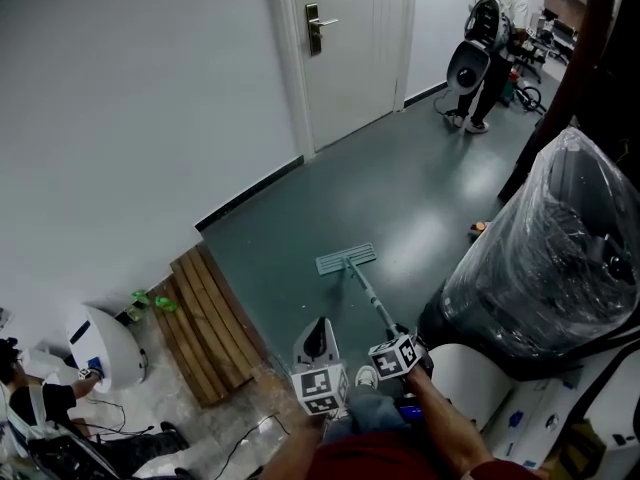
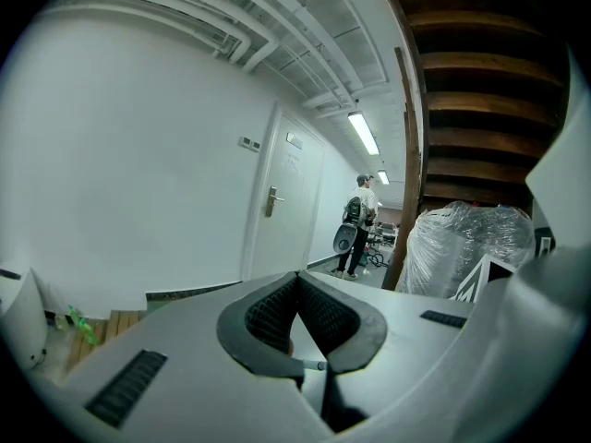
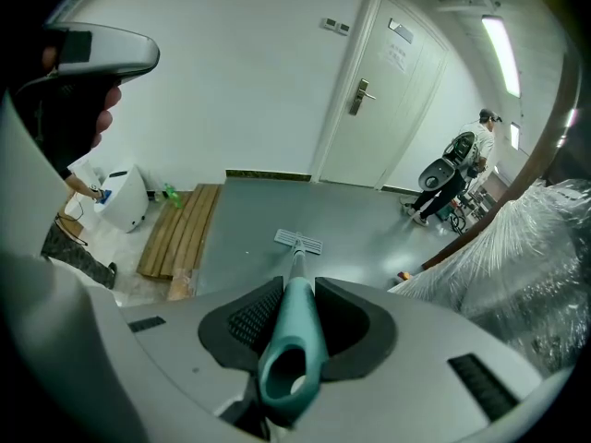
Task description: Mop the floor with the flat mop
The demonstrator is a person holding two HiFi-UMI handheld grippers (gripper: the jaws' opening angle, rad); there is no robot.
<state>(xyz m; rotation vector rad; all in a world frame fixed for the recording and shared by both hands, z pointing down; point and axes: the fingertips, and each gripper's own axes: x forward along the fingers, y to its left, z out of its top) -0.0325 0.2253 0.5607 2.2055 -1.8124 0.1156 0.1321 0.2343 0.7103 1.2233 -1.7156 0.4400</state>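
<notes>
Over the grey-green floor (image 1: 420, 198), right gripper (image 3: 298, 286) clamps the mop handle (image 3: 295, 344).

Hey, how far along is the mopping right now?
Done: the right gripper is shut on the mop handle. In hand: the mop head lies flat on the green floor ahead; the left gripper is shut and empty. Left: no wet trail shows, so probably most of the floor.
</notes>
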